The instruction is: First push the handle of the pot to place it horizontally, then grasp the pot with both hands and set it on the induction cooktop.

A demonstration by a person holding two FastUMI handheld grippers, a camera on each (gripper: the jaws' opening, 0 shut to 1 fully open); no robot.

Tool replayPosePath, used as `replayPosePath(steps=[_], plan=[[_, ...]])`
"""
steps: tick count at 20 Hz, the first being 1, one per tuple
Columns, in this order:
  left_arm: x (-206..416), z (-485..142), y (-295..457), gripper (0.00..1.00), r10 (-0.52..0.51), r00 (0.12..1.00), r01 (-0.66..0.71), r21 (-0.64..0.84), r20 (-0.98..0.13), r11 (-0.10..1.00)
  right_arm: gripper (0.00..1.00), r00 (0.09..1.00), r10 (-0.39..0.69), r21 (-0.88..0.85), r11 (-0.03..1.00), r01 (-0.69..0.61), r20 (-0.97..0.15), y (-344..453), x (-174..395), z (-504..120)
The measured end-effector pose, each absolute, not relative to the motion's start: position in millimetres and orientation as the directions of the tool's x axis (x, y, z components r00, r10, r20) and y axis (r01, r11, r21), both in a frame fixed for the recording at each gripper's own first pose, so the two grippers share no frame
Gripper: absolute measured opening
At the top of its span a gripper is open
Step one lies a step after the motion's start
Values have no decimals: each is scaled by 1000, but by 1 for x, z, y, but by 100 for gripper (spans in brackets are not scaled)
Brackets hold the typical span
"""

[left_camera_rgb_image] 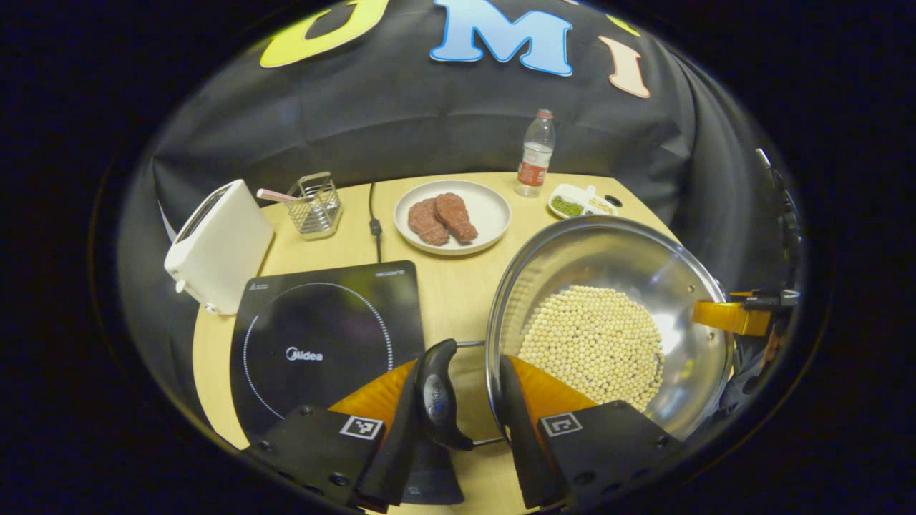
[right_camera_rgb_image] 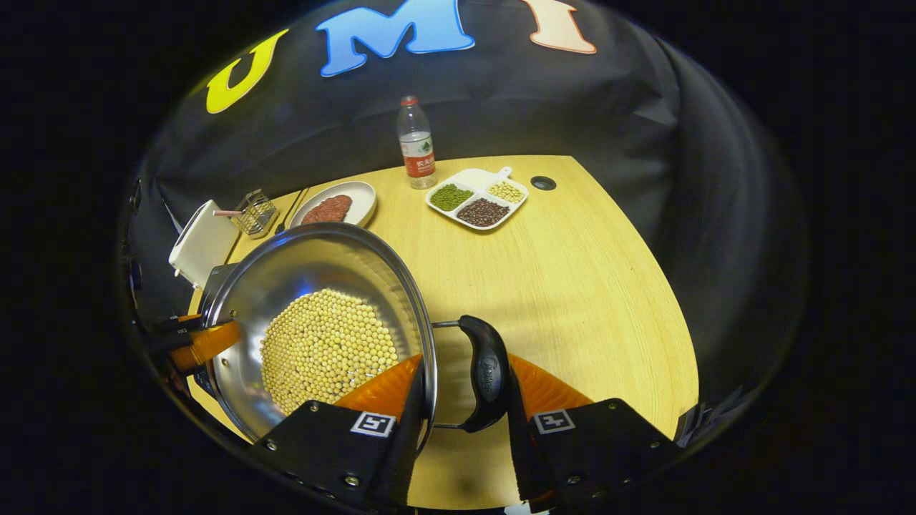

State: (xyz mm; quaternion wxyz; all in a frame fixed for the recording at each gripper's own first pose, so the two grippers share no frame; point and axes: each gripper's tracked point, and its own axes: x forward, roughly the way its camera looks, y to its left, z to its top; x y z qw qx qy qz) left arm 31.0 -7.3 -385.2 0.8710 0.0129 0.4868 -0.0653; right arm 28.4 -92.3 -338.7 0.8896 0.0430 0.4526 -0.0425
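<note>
A steel pot (left_camera_rgb_image: pixel 644 265) holding soybeans (left_camera_rgb_image: pixel 594 343) is just right of the black induction cooktop (left_camera_rgb_image: pixel 322 336). I cannot tell whether the pot's base touches the table. Its black left handle (left_camera_rgb_image: pixel 435 390) lies level. My left gripper (left_camera_rgb_image: pixel 458 400) is closed across it, one finger outside the handle and the other inside the pot wall. In the right gripper view the pot (right_camera_rgb_image: pixel 308 265) is at the left. My right gripper (right_camera_rgb_image: pixel 461 400) clamps the right handle (right_camera_rgb_image: pixel 486 372) and the rim the same way. Each view shows the other gripper at the far rim.
A white toaster (left_camera_rgb_image: pixel 218 247) stands left of the cooktop, with a wire basket (left_camera_rgb_image: pixel 315 204) and a power cord (left_camera_rgb_image: pixel 373 222) behind it. A plate of meat (left_camera_rgb_image: pixel 486 207), a water bottle (left_camera_rgb_image: pixel 537 154) and a divided bean dish (right_camera_rgb_image: pixel 478 197) sit at the back.
</note>
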Motion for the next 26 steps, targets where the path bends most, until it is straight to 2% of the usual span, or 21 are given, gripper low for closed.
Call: replayPosePath(steps=[2, 4, 5, 15, 16, 26], plan=[[28, -380, 9, 62, -100, 521, 120, -43, -848, 992, 56, 589, -33, 37, 994, 106, -807, -76, 27, -335], [24, -376, 25, 65, -95, 523, 112, -43, -847, 993, 56, 589, -27, 40, 994, 99, -808, -59, 26, -334], [22, -374, 34, 63, -92, 523, 109, -40, -847, 993, 56, 591, -23, 40, 995, 94, -807, -51, 25, -332], [5, -364, 114, 63, -50, 530, 58, -23, -846, 998, 55, 588, 20, 56, 997, 44, -808, 24, 29, -333], [4, -363, 121, 65, -46, 531, 55, -20, -846, 998, 55, 586, 23, 57, 998, 40, -810, 32, 29, -334], [6, -359, 192, 63, -13, 528, 12, -7, -849, 1000, 55, 580, 54, 71, 997, 6, -813, 99, 48, -336]])
